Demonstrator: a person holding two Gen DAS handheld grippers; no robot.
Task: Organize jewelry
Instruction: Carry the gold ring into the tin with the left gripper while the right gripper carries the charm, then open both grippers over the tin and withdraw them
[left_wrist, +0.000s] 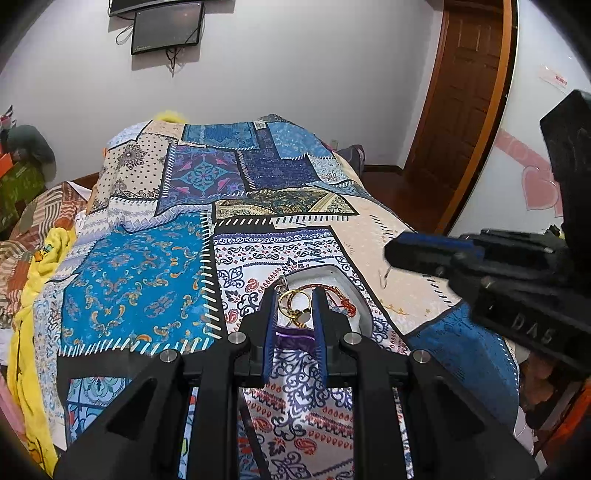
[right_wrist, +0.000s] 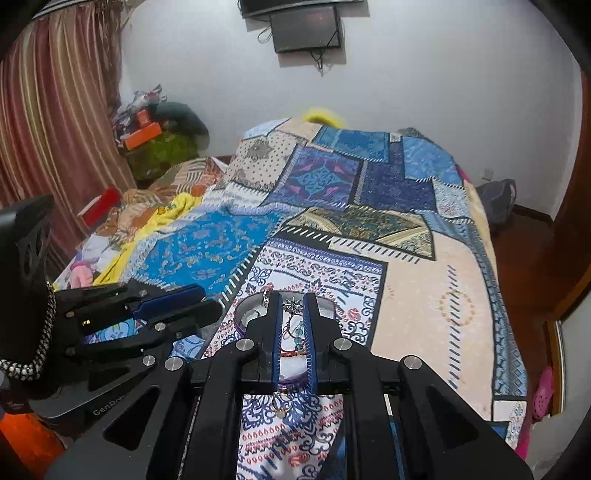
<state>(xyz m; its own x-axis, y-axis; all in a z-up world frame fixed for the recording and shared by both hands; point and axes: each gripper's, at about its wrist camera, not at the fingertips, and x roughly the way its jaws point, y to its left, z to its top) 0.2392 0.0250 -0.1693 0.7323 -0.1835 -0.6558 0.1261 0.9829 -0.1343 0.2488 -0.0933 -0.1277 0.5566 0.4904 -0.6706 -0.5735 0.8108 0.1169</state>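
Both part-open, seemingly empty, the left gripper (left_wrist: 295, 306) and right gripper (right_wrist: 291, 314) hover directly over the jewelry case (right_wrist: 327, 306), the right perhaps nearer.

Patchwork-covered bed (left_wrist: 236, 206), white wall (left_wrist: 295, 74), perhaps curtains (right_wrist: 55, 110).

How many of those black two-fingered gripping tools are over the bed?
2. The left tool points at the purple-rimmed white jewelry tray on the patchwork quilt; the right tool reaches over the same tray.

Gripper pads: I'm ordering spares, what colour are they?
Blue, on both grippers; clearest in the left wrist view, on the left gripper fingers.
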